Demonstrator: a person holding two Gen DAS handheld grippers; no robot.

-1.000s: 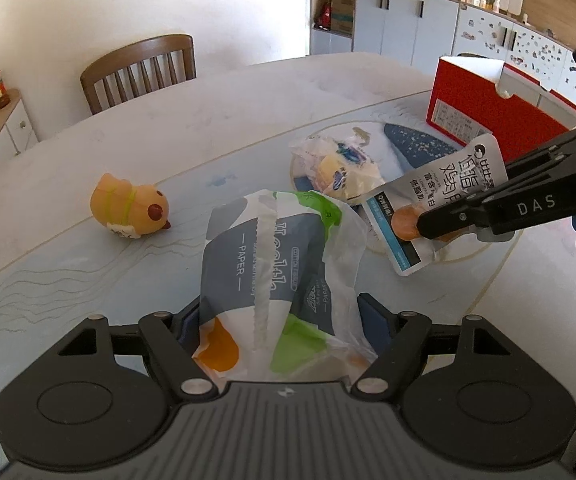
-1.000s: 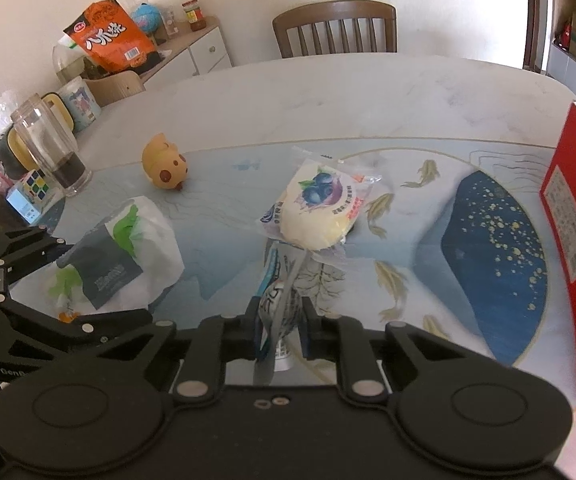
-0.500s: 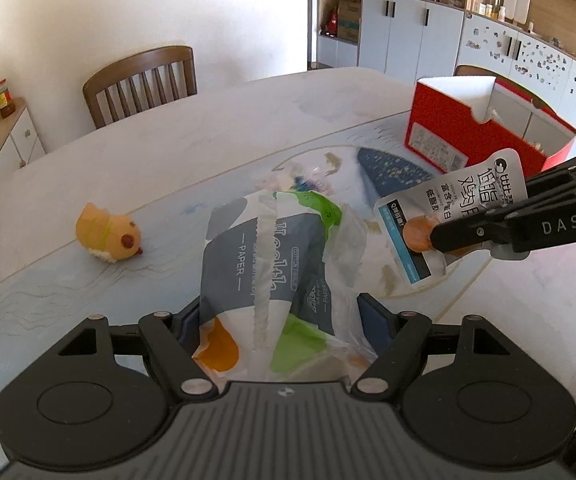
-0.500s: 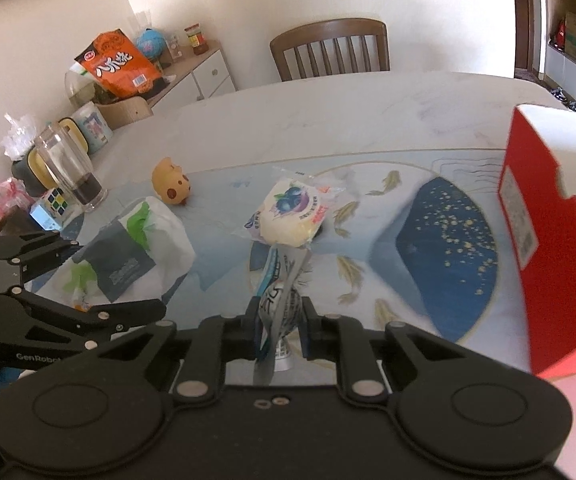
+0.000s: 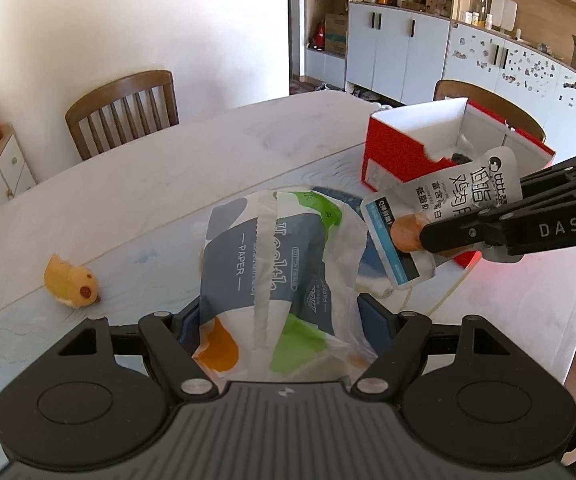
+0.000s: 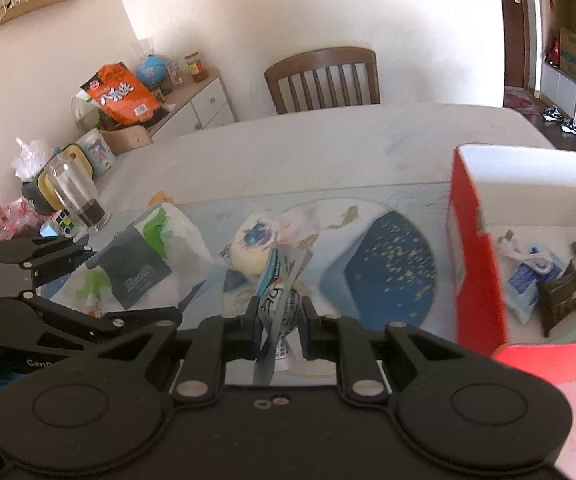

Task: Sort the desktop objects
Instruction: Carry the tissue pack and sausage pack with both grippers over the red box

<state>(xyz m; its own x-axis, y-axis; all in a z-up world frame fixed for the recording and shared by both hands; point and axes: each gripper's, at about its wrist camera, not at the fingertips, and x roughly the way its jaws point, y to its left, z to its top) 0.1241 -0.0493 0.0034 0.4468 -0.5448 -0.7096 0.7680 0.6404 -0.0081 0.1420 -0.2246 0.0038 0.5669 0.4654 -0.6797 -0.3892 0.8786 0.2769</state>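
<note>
left tongs (image 5: 280, 312) pinching tissue pack (image 5: 272, 256) | soft, light, grip mid-body | right tongs (image 6: 280, 316) pinching snack pouch (image 6: 278, 300) | slippery film

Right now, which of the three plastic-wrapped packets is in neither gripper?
The round blueberry-print bun packet, lying on the table mat. The tissue pack is in the left gripper, the chicken snack pouch in the right gripper.

Red box (image 6: 474, 264): right part cut off by the frame edge; contents blurred.
Tissue pack (image 5: 272, 268): lower end hidden behind the left gripper body.
Sausage pouch (image 6: 278, 308): print unreadable, seen edge-on.
</note>
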